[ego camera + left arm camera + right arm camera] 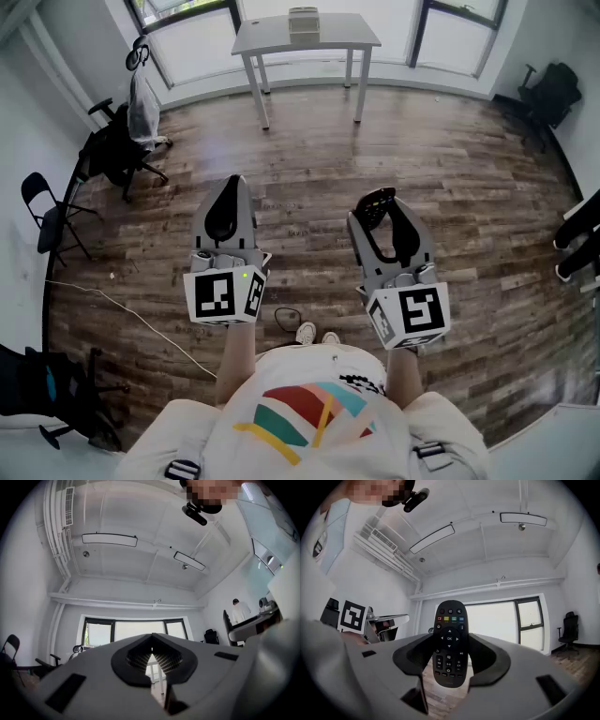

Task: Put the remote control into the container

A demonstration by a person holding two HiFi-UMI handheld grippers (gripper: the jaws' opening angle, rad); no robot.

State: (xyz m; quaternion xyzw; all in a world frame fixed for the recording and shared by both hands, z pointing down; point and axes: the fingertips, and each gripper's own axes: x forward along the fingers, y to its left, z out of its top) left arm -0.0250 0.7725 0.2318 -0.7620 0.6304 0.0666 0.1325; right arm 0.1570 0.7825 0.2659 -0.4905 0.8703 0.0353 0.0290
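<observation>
Grey-bodied, the left gripper (229, 192) is held at the left above the wood-plank floor (450, 159), its jaws clenched together on nothing, with the ribbed pads (166, 659) meeting at the tips. Further off, between the two grippers, a white table (347, 33) stands by the windows and carries a pale box (303, 23), well apart from both grippers. At the right, the right gripper (380, 211) has its jaws spread wide, grasping the black remote control (449, 644), which stands on end between them with its button face toward the camera and its upper end projecting past the jaw tips.
</observation>
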